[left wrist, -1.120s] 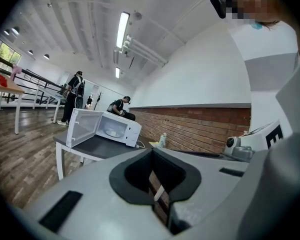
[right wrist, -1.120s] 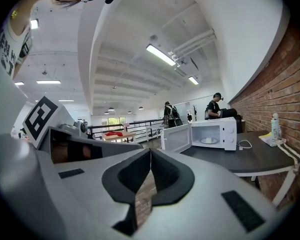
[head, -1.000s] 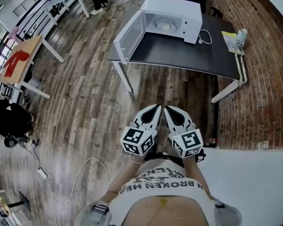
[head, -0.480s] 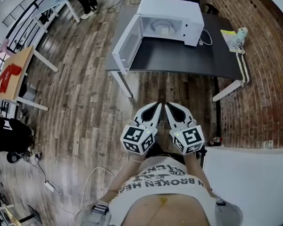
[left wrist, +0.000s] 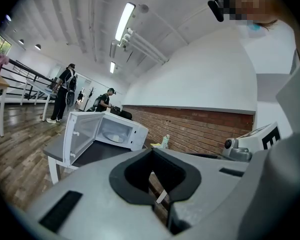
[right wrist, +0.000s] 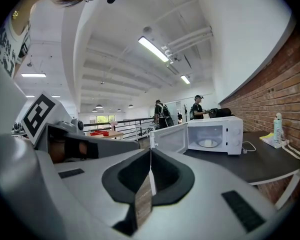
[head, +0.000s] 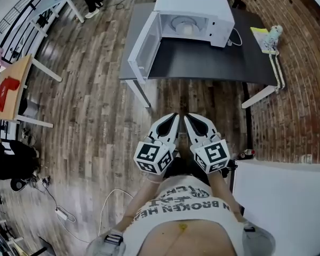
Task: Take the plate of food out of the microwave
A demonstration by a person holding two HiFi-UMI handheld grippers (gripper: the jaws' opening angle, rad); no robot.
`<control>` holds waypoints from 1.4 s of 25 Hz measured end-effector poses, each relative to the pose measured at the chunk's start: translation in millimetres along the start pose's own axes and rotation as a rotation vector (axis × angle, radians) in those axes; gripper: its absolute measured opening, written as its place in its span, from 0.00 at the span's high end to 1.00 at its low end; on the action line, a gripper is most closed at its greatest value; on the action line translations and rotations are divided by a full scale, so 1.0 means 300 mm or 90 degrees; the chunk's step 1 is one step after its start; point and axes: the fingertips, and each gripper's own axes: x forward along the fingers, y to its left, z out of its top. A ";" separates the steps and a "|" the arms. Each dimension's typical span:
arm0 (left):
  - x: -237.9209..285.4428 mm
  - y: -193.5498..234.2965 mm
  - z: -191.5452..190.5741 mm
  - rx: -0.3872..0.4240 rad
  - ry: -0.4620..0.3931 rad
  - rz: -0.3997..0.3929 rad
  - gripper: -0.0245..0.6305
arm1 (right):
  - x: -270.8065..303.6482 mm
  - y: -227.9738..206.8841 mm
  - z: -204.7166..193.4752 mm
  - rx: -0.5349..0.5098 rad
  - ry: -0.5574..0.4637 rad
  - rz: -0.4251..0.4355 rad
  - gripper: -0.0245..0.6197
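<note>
A white microwave (head: 194, 7) stands on the far half of a dark worktop (head: 202, 63), its door (head: 143, 48) swung wide open to the left in the head view. Inside the lit cavity, a pale round plate (head: 185, 29) lies flat at the centre, carrying a small pale portion of food.
</note>
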 end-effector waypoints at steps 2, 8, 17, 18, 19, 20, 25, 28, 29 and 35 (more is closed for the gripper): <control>0.005 0.014 0.000 -0.001 0.006 -0.001 0.95 | 0.012 0.003 -0.009 0.010 0.005 0.000 0.95; 0.057 0.069 -0.011 -0.009 0.024 0.007 0.95 | 0.074 -0.033 -0.034 0.024 0.020 0.009 0.95; 0.238 0.156 0.055 0.001 0.024 0.024 0.95 | 0.237 -0.208 0.029 0.027 0.008 0.018 0.95; 0.264 0.172 0.067 0.002 0.024 0.027 0.95 | 0.261 -0.227 0.043 0.028 0.004 0.023 0.95; 0.289 0.187 0.082 0.004 0.022 0.031 0.95 | 0.285 -0.245 0.056 0.027 0.001 0.029 0.95; 0.314 0.201 0.097 0.005 0.019 0.036 0.95 | 0.307 -0.263 0.068 0.025 -0.001 0.035 0.95; 0.450 0.249 0.164 0.005 -0.001 0.055 0.95 | 0.394 -0.387 0.115 0.014 0.003 0.055 0.95; 0.523 0.269 0.187 0.005 -0.003 0.064 0.95 | 0.439 -0.462 0.146 0.012 -0.002 0.058 0.95; 0.544 0.273 0.195 0.004 -0.006 0.067 0.95 | 0.452 -0.483 0.155 0.012 -0.002 0.061 0.95; 0.651 0.291 0.232 0.006 -0.015 0.078 0.95 | 0.501 -0.577 0.192 0.014 -0.007 0.076 0.95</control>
